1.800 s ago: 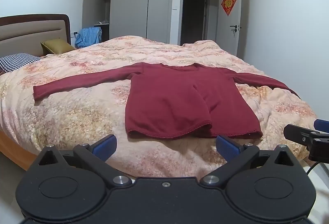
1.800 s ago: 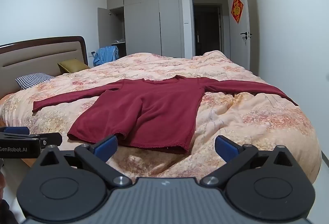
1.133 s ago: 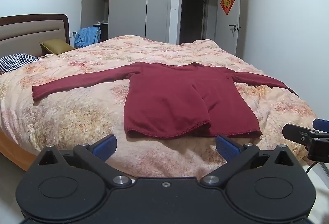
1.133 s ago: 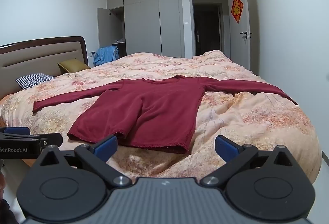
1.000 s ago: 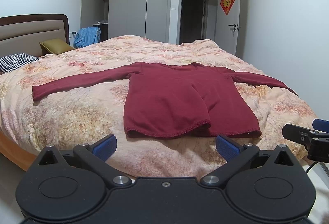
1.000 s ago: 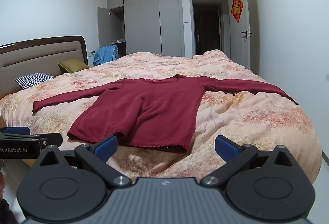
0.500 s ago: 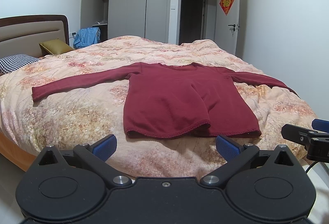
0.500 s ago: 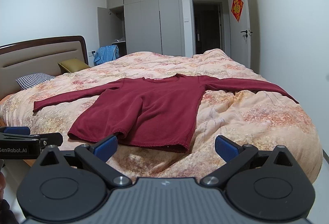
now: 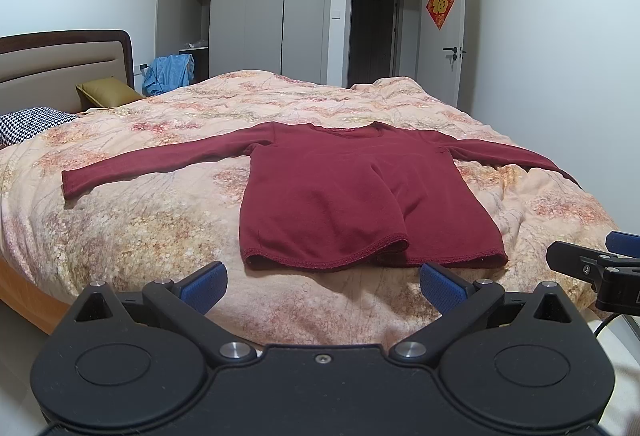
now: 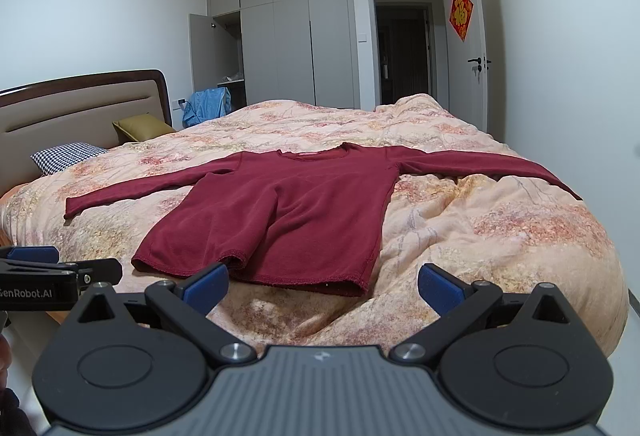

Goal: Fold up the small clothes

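Fingers (image 9: 204, 284) spread (both grippers) before sweater (image 9: 352, 204)

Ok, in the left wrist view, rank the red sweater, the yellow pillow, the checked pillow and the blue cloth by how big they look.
1. Red sweater, by far.
2-4. Checked pillow, yellow pillow and blue cloth look alike; the checked one is cut off, and all lie farther away, so no ranking.

**Your two handheld grippers, up close**

Your left gripper (image 9: 322, 284) has a smooth black body with two round caps, silver pivot screws and triangular cut-outs in its linkage arms. Its fingers (image 9: 202, 283) carry blue pads. Your right gripper (image 10: 322, 284) matches it (though its centre plate is grey and ribbed). Seen from the right wrist camera, the left unit's side reads "GenRobot.AI" in white.
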A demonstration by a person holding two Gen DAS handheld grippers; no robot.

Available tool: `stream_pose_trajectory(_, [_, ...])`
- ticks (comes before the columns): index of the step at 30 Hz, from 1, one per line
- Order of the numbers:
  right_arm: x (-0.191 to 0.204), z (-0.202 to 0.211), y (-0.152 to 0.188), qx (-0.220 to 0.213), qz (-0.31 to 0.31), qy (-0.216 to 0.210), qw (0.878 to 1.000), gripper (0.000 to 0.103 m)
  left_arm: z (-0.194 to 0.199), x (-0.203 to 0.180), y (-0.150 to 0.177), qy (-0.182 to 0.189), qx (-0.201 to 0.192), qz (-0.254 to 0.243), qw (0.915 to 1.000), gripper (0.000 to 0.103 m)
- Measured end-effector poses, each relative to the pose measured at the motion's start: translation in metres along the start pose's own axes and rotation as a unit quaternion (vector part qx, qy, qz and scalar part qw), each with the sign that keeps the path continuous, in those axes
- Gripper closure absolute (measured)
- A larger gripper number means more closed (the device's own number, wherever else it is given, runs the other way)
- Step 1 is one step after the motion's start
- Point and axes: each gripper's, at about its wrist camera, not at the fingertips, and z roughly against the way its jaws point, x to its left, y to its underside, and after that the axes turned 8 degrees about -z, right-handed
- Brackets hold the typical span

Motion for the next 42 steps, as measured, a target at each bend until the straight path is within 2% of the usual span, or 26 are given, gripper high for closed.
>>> stream_pose_trajectory(42, [-0.0014,-0.003,0.002,0.003,-0.004,0.0,1.0,0.0,0.0006,-0.0026,-0.0012,0.003,0.004,-0.002,1.0,0.001])
